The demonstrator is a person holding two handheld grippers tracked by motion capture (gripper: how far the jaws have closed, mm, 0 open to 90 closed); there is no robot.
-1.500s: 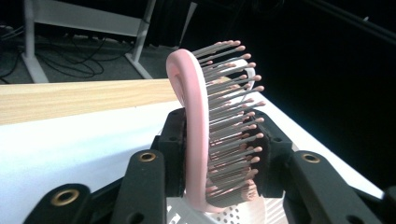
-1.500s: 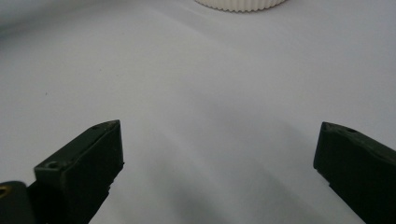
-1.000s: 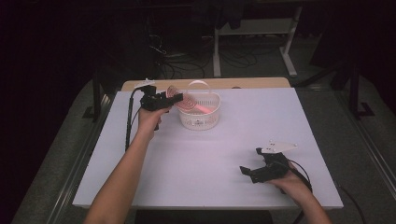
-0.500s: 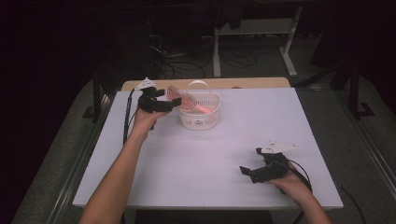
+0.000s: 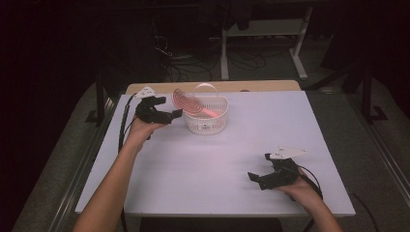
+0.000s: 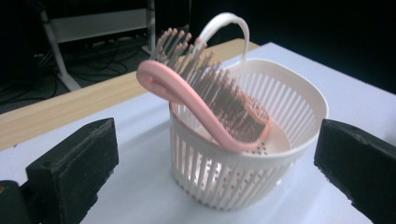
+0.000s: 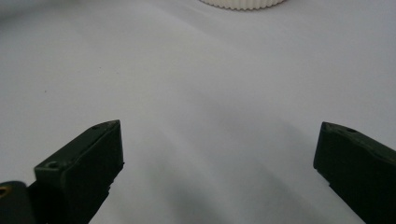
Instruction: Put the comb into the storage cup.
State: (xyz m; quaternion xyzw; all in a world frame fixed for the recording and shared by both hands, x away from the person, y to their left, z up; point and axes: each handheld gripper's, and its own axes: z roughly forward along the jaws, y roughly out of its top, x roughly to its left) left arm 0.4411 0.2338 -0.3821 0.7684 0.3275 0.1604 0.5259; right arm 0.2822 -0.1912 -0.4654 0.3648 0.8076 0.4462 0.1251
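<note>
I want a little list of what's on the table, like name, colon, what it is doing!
table: white top, wooden strip at the far edge
basket: white, slotted, with a loop handle, standing near the far left of the table
hairbrush: pink, leaning in the basket, its head sticking out over the rim
left gripper: jaws open, empty, beside the basket
right gripper: jaws open, empty, low over the near right of the table

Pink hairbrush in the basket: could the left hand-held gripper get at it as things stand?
Probably yes. The left hand-held gripper is open beside the basket, and the pink hairbrush leans out over the rim toward it with nothing between.
</note>
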